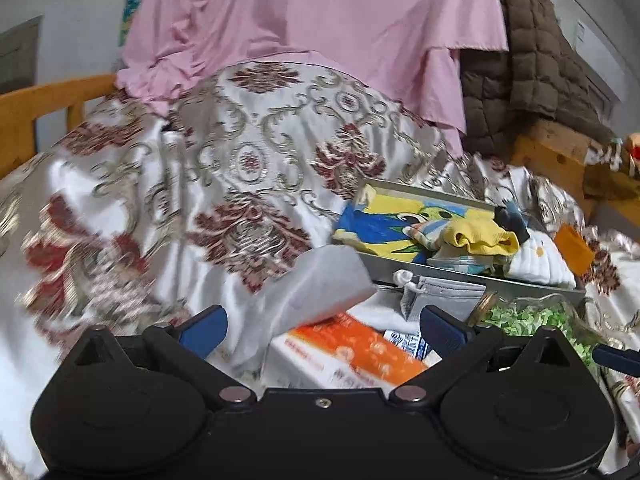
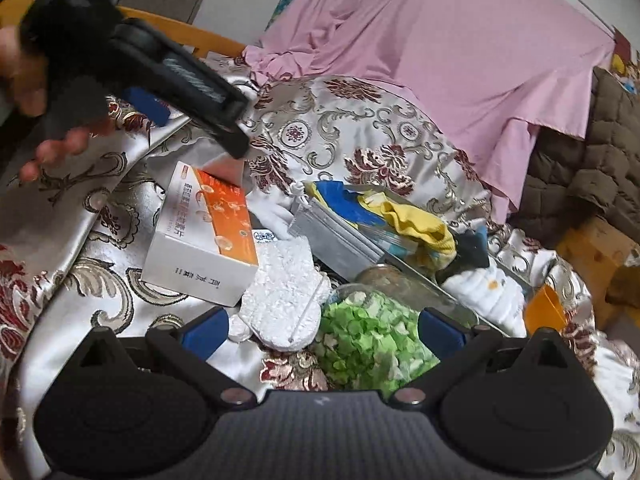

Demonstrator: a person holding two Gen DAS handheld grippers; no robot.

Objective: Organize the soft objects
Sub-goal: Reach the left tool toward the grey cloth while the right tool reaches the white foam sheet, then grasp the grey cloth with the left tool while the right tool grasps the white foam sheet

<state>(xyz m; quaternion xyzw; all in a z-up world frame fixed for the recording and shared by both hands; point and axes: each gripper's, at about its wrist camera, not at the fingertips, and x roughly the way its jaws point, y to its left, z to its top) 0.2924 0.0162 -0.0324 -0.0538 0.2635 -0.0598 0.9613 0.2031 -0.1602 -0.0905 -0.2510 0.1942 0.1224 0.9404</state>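
The soft items lie in a grey tray (image 1: 480, 276) on a bed covered by a silver floral bedspread (image 1: 224, 168). The tray holds a yellow sock (image 1: 486, 236), a blue-and-yellow cloth (image 1: 384, 224) and a white knitted item (image 1: 540, 260). A grey pouch (image 1: 444, 292) leans against the tray's near wall. Just beside it lie an orange-and-white box (image 2: 208, 232), a white textured mitt (image 2: 284, 300) and a glass jar (image 2: 372, 336) filled with green pieces.

The left gripper (image 1: 320, 326) is spread open above the box, empty. The right gripper (image 2: 320, 326) is spread open over the mitt and jar, empty.

Behind the bed: a pink sheet (image 1: 320, 32), a brown quilted jacket (image 1: 532, 64), a wooden bed frame (image 1: 36, 108).

Only the right wrist view shows the mitt whole and the person's hand (image 2: 36, 80) holding the left gripper.
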